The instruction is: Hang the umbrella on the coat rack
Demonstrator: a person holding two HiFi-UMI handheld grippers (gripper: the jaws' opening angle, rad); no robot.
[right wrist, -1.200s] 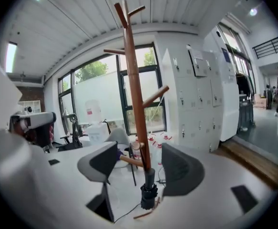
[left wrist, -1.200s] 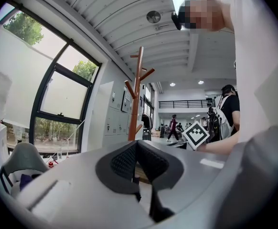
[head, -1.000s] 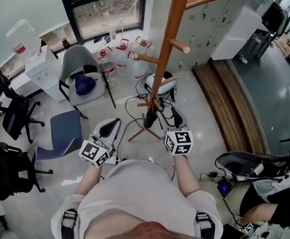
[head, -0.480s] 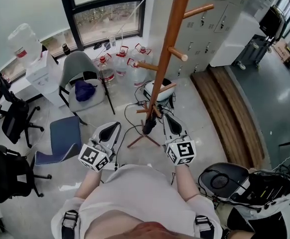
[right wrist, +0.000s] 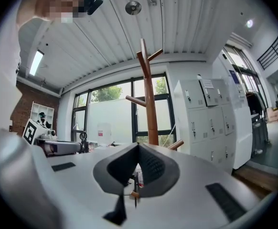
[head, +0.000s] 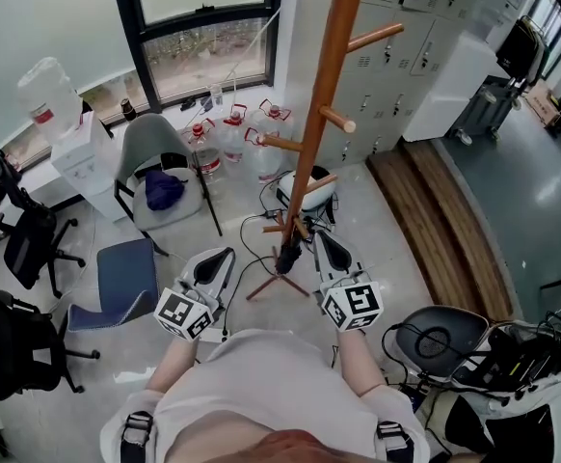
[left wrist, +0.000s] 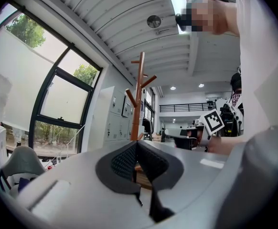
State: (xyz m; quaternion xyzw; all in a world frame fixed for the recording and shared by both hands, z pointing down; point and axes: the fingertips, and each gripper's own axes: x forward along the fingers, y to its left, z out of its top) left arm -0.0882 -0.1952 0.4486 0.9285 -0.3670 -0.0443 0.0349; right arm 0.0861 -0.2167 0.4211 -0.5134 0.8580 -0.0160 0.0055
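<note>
Seen from above, a person's pale-shirted torso (head: pixel 261 384) fills the bottom of the head view, with both forearms reaching toward a wooden coat rack (head: pixel 314 133).

The left gripper (head: pixel 219 255) is held level to the left of the rack's feet, well apart from the pole. Its jaws are pressed together with nothing between them.

The right gripper (head: pixel 325 237) is held level just right of the rack's pole. Its jaws have just been closing and are now pressed together, pinching nothing.

The umbrella (head: pixel 288 251), dark and folded, hangs low against the rack's pole. It sits just beneath the lowest pegs and above the spread wooden feet. Which peg carries it cannot be made out. The right gripper's tip is just beside it, apart from it.

Black cables (head: pixel 253 222) trail over the floor at the rack's base.

Left of the rack lies a blue seat pad (head: pixel 126 273). Beyond that stands a grey chair (head: pixel 155 123) with a dark blue bundle (head: pixel 165 189) on its seat.

Behind the rack, clear water bottles (head: pixel 230 135) with red handles cluster on the floor below a dark-framed window (head: pixel 203 27).

To the rack's right, a wooden platform (head: pixel 435 201) runs along a wall of pale grey lockers (head: pixel 396 27).
</note>
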